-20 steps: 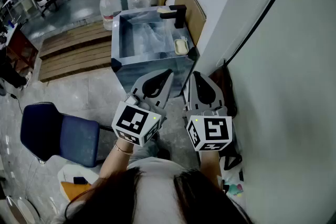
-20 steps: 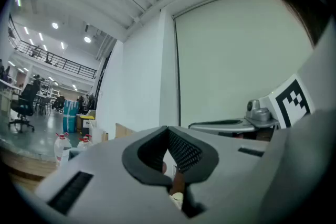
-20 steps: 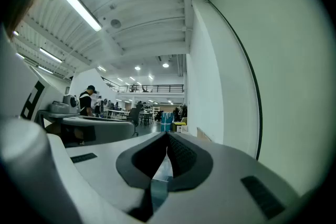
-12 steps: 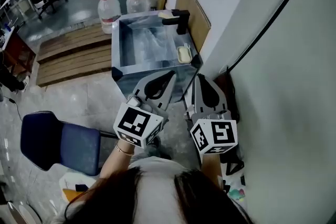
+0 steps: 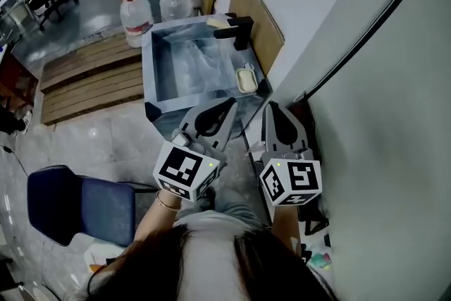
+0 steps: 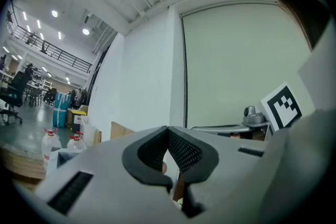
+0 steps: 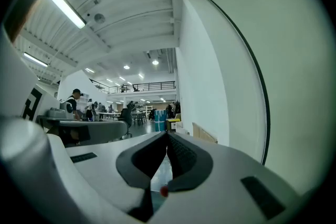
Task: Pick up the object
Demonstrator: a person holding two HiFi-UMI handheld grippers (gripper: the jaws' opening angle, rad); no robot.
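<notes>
Head view: I hold my left claw (image 5: 229, 103) and right claw (image 5: 270, 106) side by side, short of the basin (image 5: 149, 74), tips aimed at it. Each is pressed together, gripping nothing. The pale yellow object (image 5: 244, 80) lies on the basin's right rim.

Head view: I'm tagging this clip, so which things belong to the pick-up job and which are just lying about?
Job: left gripper and right gripper, both shut and empty; probably the sink and the soap dish on its rim, though the target is unclear.
Lying about: water jugs, wooden pallets, blue chair, cardboard sheet.
</notes>
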